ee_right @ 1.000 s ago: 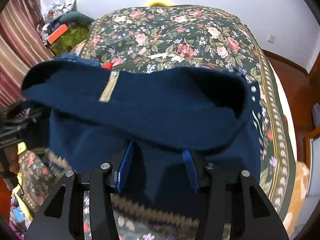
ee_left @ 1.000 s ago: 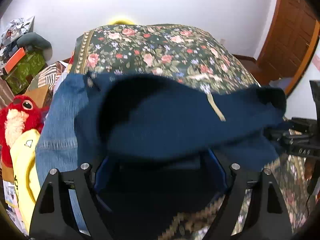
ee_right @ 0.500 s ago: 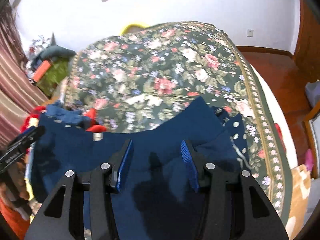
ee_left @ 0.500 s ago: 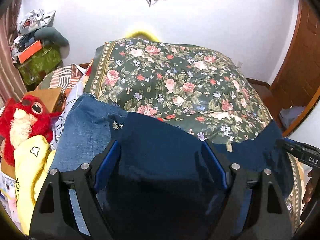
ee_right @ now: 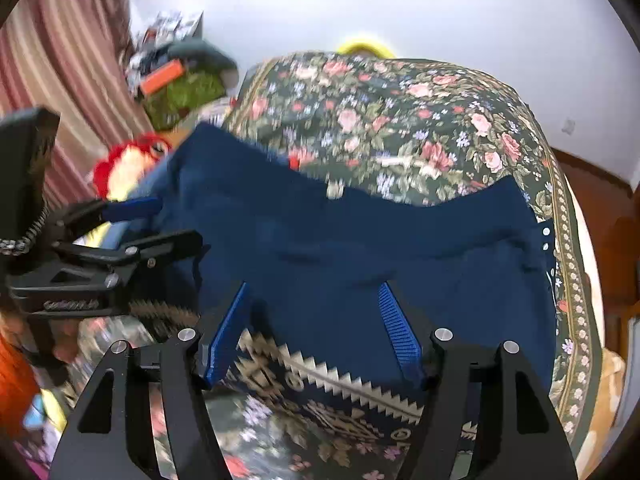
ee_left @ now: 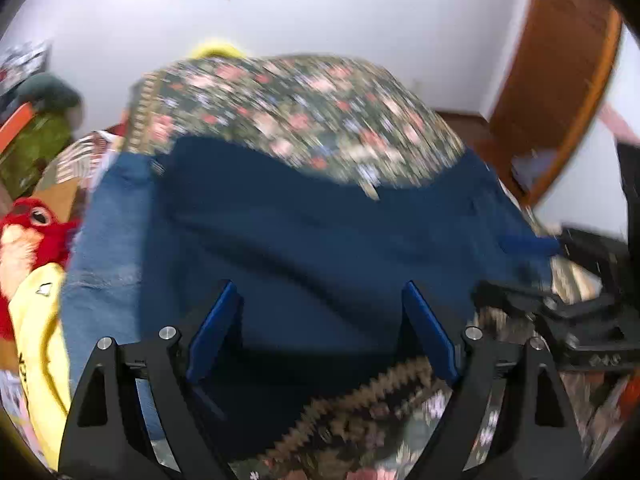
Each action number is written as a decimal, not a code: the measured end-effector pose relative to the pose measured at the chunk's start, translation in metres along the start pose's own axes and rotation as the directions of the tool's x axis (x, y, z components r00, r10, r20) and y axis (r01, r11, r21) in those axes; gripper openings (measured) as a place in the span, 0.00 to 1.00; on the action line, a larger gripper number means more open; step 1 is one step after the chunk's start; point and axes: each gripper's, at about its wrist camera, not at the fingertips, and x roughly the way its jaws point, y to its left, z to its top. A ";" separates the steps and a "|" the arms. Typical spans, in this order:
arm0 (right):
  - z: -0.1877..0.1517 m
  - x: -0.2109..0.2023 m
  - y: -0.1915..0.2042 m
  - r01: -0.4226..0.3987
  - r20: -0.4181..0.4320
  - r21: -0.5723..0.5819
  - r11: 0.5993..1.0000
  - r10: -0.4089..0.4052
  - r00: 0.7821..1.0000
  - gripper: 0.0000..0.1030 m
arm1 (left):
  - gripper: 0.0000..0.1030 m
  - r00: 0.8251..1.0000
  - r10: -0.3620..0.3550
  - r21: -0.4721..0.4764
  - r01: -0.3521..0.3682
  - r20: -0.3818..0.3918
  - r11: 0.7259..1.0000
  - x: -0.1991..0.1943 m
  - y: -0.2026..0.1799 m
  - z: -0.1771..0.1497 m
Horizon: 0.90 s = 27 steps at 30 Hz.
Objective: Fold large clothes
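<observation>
Bedspread point(ee_right: 420, 120), dark green and printed all over with pink roses, is covering the bed, its edge carrying a zigzag border point(ee_right: 340, 380) in cream and brown. Navy garment point(ee_right: 360, 248), a soft matte knit, is lying flat across the near part of the bed in a wide band, with shallow creases running sideways and a small pale tag point(ee_left: 372, 191) showing at its far edge. Blue denim point(ee_left: 104, 232), paler and coarser, is lying just beside the garment on its left, touching it. A red plush toy point(ee_left: 32, 224) and something yellow point(ee_left: 36, 344) are sitting beyond the denim.

The left gripper point(ee_left: 320, 312) is angling down over the garment's near edge, its ridged blue pads point(ee_left: 212, 336) standing wide apart with cloth lying below them, not pinched. The right gripper point(ee_right: 316, 316) is tilting down likewise over the same near edge; its jaws have just been opening and are standing at a middling gap, the garment lying loose beneath them and nothing gripped. In each view the other gripper is showing at the side, level with the garment's end.
</observation>
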 end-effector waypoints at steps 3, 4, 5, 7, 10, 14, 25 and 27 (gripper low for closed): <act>-0.015 0.009 -0.017 -0.013 -0.035 0.052 0.999 0.015 0.999 0.64 | 0.82 0.998 0.059 0.076 -0.057 -0.024 0.995 0.014 -0.008 -0.021; -0.019 0.010 -0.022 -0.020 -0.037 0.070 0.997 0.022 0.999 0.70 | 0.82 0.997 0.081 0.092 -0.079 -0.015 0.993 0.015 -0.009 -0.024; -0.023 0.010 -0.029 -0.010 -0.037 0.088 0.996 0.014 0.999 0.71 | 0.83 0.994 0.107 0.115 -0.106 0.001 0.988 0.014 -0.010 -0.029; -0.031 0.008 -0.038 0.026 -0.039 0.098 0.995 -0.023 0.999 0.71 | 0.83 0.992 0.128 0.137 -0.128 0.012 0.982 0.010 -0.009 -0.035; -0.043 0.002 -0.058 0.083 -0.039 0.126 0.989 -0.079 0.996 0.71 | 0.83 0.991 0.135 0.116 -0.135 0.013 0.984 0.004 0.001 -0.042; -0.054 -0.011 -0.078 0.120 -0.038 0.172 0.978 -0.115 0.993 0.71 | 0.83 0.988 0.150 0.075 -0.151 0.027 0.986 -0.005 0.018 -0.051; -0.086 -0.038 -0.132 0.160 -0.082 0.402 0.902 -0.138 0.987 0.72 | 0.83 0.981 0.194 -0.179 -0.193 -0.011 0.965 -0.034 0.069 -0.086; -0.089 -0.044 -0.134 0.182 -0.095 0.410 0.893 -0.157 0.983 0.72 | 0.83 0.992 0.125 -0.258 -0.123 -0.007 0.958 -0.041 0.084 -0.097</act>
